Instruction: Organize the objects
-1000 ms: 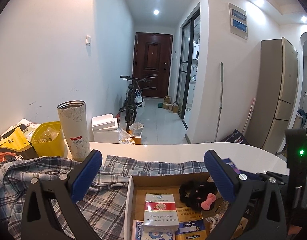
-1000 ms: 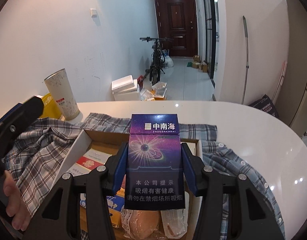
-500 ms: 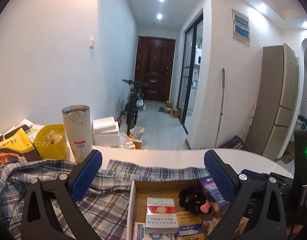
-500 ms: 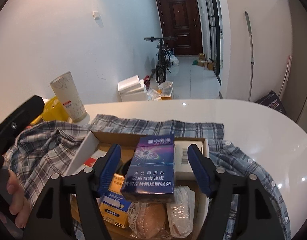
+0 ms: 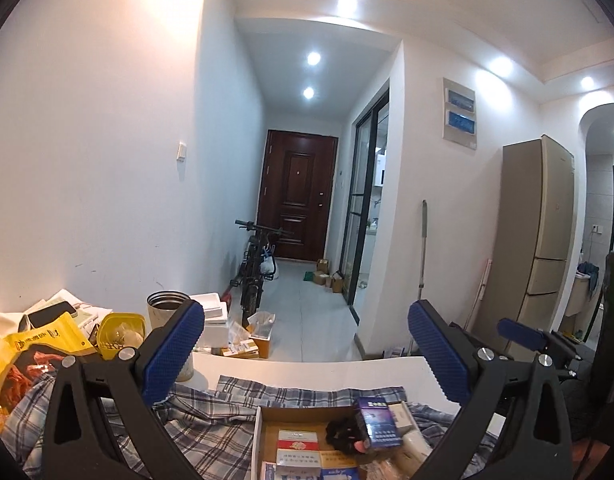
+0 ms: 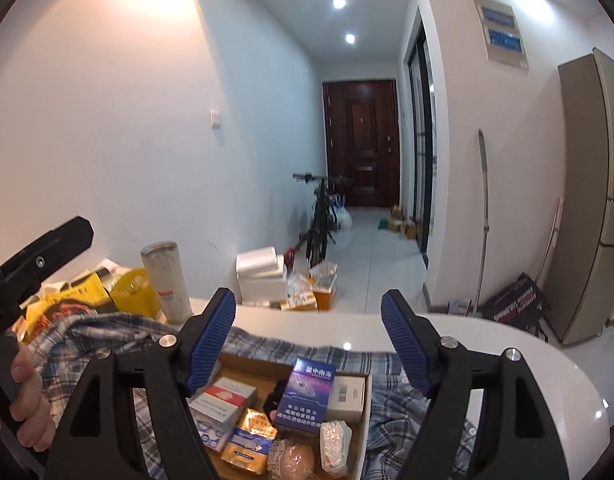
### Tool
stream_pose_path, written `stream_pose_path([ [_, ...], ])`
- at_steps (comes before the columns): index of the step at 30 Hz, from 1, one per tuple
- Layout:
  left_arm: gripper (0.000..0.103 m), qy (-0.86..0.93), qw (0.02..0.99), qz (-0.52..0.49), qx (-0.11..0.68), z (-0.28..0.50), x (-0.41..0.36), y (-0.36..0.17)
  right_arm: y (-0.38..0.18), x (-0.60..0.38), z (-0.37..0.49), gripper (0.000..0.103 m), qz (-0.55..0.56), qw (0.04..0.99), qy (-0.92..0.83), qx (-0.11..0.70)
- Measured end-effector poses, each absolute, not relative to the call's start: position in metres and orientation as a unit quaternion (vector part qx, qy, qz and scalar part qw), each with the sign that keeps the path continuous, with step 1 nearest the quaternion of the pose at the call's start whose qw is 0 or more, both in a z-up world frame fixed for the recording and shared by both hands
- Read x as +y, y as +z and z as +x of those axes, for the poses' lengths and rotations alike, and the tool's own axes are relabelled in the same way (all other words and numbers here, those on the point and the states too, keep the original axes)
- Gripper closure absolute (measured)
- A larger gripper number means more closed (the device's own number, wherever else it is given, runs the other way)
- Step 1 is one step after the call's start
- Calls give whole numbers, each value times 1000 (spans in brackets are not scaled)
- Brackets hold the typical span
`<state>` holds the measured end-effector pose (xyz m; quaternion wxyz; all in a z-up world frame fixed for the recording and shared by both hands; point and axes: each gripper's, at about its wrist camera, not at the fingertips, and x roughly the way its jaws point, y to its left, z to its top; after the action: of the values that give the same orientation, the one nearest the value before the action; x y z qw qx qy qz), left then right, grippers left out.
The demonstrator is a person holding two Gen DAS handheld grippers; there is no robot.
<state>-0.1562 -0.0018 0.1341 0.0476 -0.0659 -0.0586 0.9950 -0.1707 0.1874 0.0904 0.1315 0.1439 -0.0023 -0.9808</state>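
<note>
An open cardboard box (image 6: 243,361) sits on a plaid shirt (image 6: 107,336) on the white table (image 6: 487,344). A purple cigarette pack (image 6: 306,396) lies in the box on top of other items, next to a white pack (image 6: 347,392) and a red-and-white pack (image 6: 223,398). My right gripper (image 6: 309,340) is open and empty, raised above the box. My left gripper (image 5: 305,350) is open and empty, above the box's left side; the purple pack (image 5: 377,428) and box (image 5: 303,412) show below it.
A tall patterned tumbler (image 6: 167,280), a yellow container (image 5: 119,332) and a yellow snack bag (image 5: 31,356) stand at the table's back left. A phone (image 5: 51,312) lies on papers there. Beyond the table are foam boxes, a bicycle (image 5: 255,268) and a fridge (image 5: 539,248).
My right gripper opened, let the purple cigarette pack drop into the box, and rose away from it. My left gripper also lifted, so the box sits lower in both views.
</note>
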Motion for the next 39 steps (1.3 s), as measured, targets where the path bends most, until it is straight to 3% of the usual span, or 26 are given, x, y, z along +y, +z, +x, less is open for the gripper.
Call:
stream_pose_path([
  [4,0,994,75,-69,-35,-126,9,145,107,192,-138,15,111,133,-985,0],
  [7,0,997,68,-43,-16,-95,16,151,112,195,-114,12,94,132,-987,11],
  [10,0,998,59,-27,-20,-71,17,154,114,203,-93,0,73,115,-991,10],
  [14,0,996,69,-15,-49,-50,9,154,116,213,-76,0,54,86,-995,-6],
  [25,0,997,75,3,-30,-39,5,149,116,234,-57,0,38,90,-995,-6],
  [39,0,994,86,-48,-37,-31,-6,80,66,236,-42,0,41,118,-992,-8],
])
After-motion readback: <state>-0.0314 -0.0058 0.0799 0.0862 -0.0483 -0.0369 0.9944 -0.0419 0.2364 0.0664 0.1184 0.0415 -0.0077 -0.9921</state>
